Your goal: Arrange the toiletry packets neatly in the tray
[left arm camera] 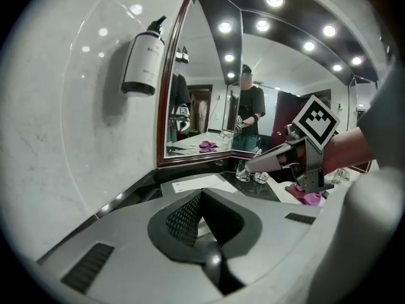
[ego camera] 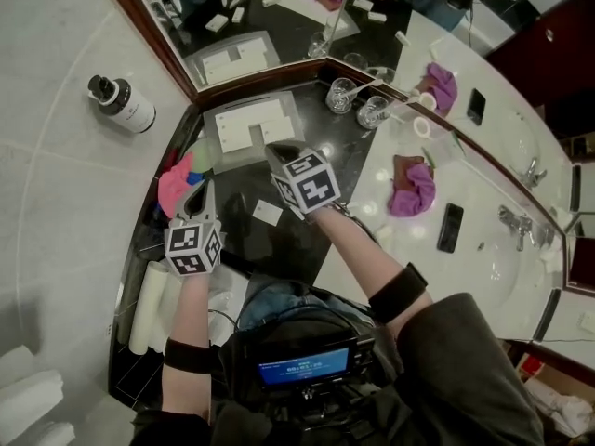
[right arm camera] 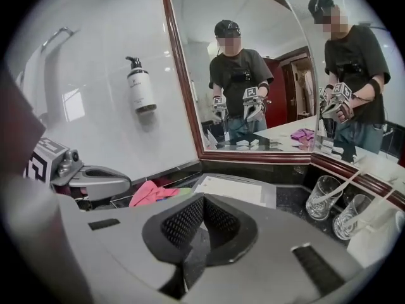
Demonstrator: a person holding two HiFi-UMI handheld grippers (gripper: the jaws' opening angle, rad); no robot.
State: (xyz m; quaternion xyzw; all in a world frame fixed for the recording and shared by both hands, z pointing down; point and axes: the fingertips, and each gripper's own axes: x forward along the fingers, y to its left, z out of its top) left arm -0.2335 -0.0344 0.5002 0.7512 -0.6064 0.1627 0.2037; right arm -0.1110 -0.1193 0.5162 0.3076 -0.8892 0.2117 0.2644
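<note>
Currently the left gripper and right gripper are both sitting closed and empty. A loose packet is lying on the black counter between them, touching neither. Beyond the right tips, the tray is holding flat white packets.

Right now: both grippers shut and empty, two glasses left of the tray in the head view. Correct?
No. The head view shows the two glasses right of the tray, not left. The left gripper and right gripper are shut and empty, as you say.
</note>
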